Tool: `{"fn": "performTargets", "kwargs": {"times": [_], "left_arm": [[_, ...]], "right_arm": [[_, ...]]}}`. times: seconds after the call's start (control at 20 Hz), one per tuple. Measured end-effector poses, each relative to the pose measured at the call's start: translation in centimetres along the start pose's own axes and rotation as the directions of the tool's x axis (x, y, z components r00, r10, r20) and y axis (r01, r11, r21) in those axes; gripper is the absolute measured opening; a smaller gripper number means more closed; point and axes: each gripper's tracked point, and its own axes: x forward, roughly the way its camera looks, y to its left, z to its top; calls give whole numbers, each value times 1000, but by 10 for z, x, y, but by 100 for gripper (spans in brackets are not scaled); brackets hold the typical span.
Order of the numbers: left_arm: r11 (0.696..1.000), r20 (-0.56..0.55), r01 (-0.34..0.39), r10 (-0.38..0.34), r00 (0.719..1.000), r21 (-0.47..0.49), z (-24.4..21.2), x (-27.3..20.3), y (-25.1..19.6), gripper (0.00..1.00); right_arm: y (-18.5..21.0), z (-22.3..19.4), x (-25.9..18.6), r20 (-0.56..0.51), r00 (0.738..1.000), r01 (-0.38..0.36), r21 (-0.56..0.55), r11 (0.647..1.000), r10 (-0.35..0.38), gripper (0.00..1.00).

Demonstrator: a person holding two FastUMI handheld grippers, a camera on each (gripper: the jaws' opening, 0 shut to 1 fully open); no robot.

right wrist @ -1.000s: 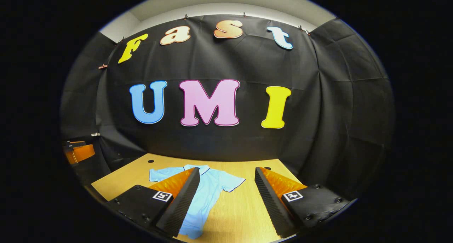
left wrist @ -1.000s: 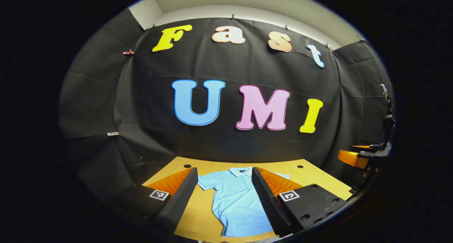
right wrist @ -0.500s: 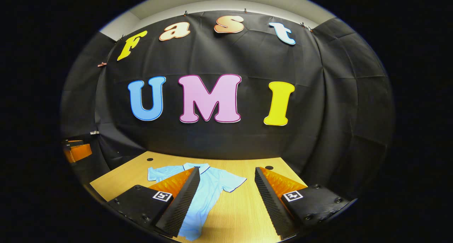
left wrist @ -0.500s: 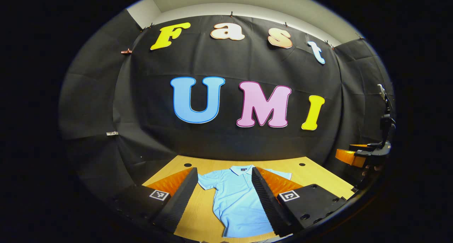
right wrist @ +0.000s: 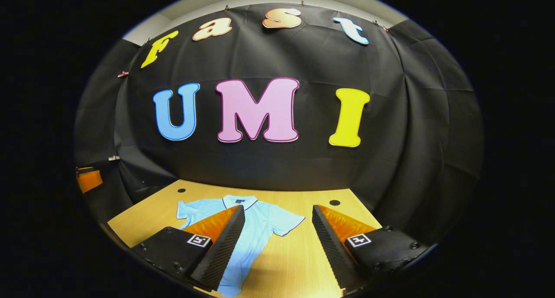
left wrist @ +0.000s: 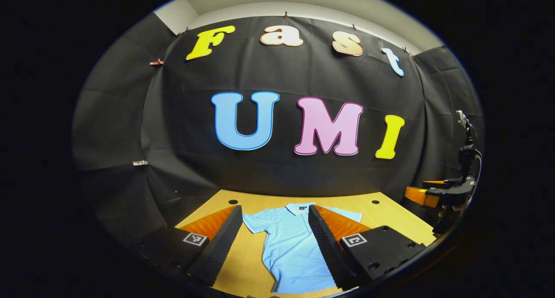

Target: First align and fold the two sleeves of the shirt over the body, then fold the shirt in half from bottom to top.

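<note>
A light blue polo shirt (left wrist: 290, 246) lies flat on the wooden table (left wrist: 247, 263), collar toward the back wall and both short sleeves spread out. My left gripper (left wrist: 274, 207) hovers open above the near side of the shirt, holding nothing. Farther right, a hand holds the right gripper (left wrist: 446, 191) past the table's edge. In the right gripper view the shirt (right wrist: 260, 228) lies left of centre, its right sleeve (right wrist: 288, 223) spread between the fingers. My right gripper (right wrist: 278, 207) is open and holds nothing. The left gripper (right wrist: 89, 179) shows at the far left.
The black cloth wall closes the table's far side and both flanks. Small round holes (left wrist: 233, 201) (right wrist: 334, 202) sit near the table's back corners. Bare wood (right wrist: 299, 254) lies to the right of the shirt.
The right gripper has moved forward, so the shirt and table show more fully in its view. The left gripper has shifted slightly. Both stay open.
</note>
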Motion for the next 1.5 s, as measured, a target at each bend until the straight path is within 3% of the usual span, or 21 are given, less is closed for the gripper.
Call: {"fn": "performTargets", "kwargs": {"times": [0.5,0.85,1.25,1.5], "left_arm": [[991,-38,-132,132,991,-2,-10,18,25,97],[976,-162,-216,207,965,-39,-50,34,36,97],[966,-253,-259,254,934,14,-76,39,40,97],[955,-308,-295,284,908,10,-93,35,47,97]], "right_arm": [[-23,-40,126,-79,997,-27,-77,997,21,97],[-47,-89,214,-160,987,-28,-77,997,15,97],[-77,-167,292,-328,945,-1,-17,1000,-5,98],[-77,-221,328,-444,896,-2,-5,1000,0,98]]}}
